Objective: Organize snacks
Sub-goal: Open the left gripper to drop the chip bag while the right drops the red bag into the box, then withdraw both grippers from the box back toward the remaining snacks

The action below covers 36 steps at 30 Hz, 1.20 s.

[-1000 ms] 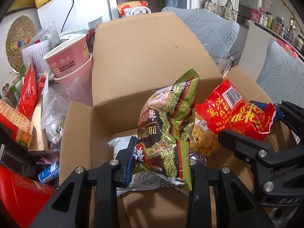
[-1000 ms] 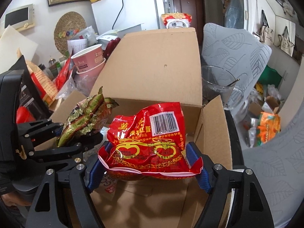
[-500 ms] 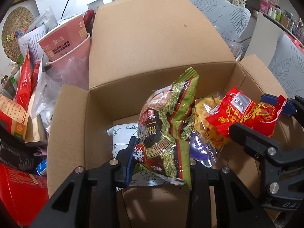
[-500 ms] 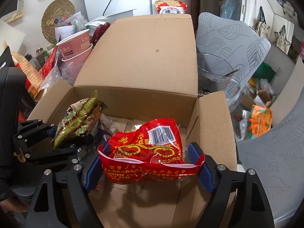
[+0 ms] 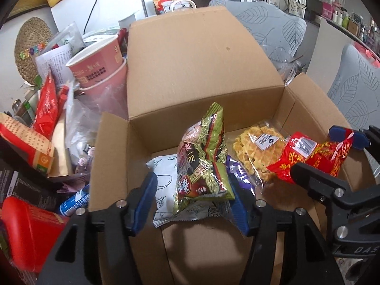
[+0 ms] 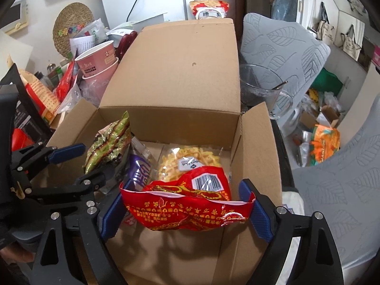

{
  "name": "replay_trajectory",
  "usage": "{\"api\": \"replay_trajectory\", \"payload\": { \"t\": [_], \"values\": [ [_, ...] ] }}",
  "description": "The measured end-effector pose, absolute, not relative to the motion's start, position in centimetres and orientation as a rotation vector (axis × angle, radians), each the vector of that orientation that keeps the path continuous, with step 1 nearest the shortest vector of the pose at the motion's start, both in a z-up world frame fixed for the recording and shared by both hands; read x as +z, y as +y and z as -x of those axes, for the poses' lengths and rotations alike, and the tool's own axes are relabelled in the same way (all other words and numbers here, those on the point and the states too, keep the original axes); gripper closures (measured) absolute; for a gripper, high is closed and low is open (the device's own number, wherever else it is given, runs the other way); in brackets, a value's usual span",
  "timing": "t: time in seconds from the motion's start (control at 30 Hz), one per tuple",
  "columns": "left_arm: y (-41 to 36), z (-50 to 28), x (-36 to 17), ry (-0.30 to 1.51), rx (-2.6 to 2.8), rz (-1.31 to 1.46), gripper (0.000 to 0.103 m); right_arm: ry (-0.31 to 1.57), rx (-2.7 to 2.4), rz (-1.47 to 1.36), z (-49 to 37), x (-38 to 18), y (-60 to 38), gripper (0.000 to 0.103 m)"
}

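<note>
- Left tool (image 5: 193,201): jaws just opening, green foil snack packet (image 5: 204,156) upright between them, inside the open brown cardboard box (image 5: 201,71).
- Right tool (image 6: 184,210): jaws just opening around the crosswise red plastic snack bag (image 6: 190,204), over the box's right half.

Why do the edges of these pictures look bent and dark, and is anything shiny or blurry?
Left wrist view: fisheye lens bows the cardboard box, corners go black; glare glints on the green snack bag. Right wrist view: same curving and dark corners; the red snack bag casts a shadow on the box floor; the background is soft but readable.
</note>
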<state>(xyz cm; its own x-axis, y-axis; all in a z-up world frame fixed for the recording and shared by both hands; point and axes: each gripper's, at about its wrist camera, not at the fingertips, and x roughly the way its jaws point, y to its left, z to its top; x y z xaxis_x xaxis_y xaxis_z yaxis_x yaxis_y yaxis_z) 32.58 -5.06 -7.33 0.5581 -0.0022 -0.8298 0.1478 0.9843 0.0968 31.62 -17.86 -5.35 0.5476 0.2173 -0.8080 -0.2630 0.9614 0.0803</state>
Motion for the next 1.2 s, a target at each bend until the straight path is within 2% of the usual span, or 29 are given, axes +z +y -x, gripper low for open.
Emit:
{"api": "replay_trajectory", "payload": {
  "t": [0.57, 1.2],
  "values": [
    [-3.7, -28.5, -1.8, 0.888, -0.067, -0.151, 0.044, 0.873, 0.273, 0.057, -28.8, -1.7, -17.9, 0.013],
    [-2.5, -20.8, 6.3, 0.705, -0.103, -0.115, 0.044, 0.674, 0.297, 0.064, -20.8, 6.8, -17.8, 0.013]
  ]
}}
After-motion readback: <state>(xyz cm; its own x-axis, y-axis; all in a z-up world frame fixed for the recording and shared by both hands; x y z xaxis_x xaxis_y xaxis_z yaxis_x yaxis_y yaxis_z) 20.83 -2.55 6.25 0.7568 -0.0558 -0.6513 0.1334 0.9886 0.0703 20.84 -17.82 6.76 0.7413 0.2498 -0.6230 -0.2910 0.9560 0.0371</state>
